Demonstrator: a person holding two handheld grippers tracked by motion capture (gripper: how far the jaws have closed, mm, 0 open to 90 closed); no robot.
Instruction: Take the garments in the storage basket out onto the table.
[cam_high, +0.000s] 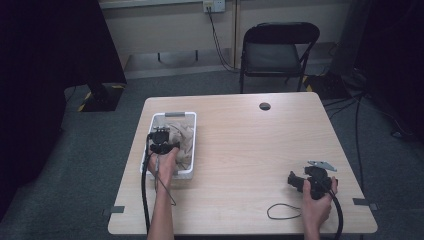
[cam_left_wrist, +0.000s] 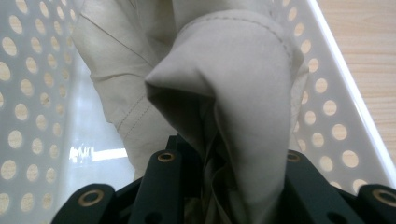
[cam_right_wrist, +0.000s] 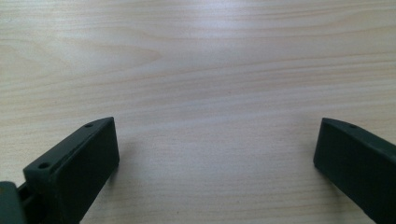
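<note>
Cloth (cam_high: 183, 140), beige and crumpled, lies in the white perforated basket (cam_high: 191, 145) on the wooden table (cam_high: 250, 150) in the high view, with the left gripper (cam_high: 161, 141) dipped into it. The right gripper (cam_high: 300, 182) rests on the table well apart, beside a loop of black cable (cam_high: 283, 211).

In the left gripper view, the jaws are drawn together on a bunched fold of the cloth (cam_left_wrist: 238, 116), which rises between and ahead of the fingers; basket wall (cam_left_wrist: 327, 107) flanks it.

In the right gripper view, the jaws stand wide apart, holding nothing, with bare table (cam_right_wrist: 210, 93) between them.
</note>
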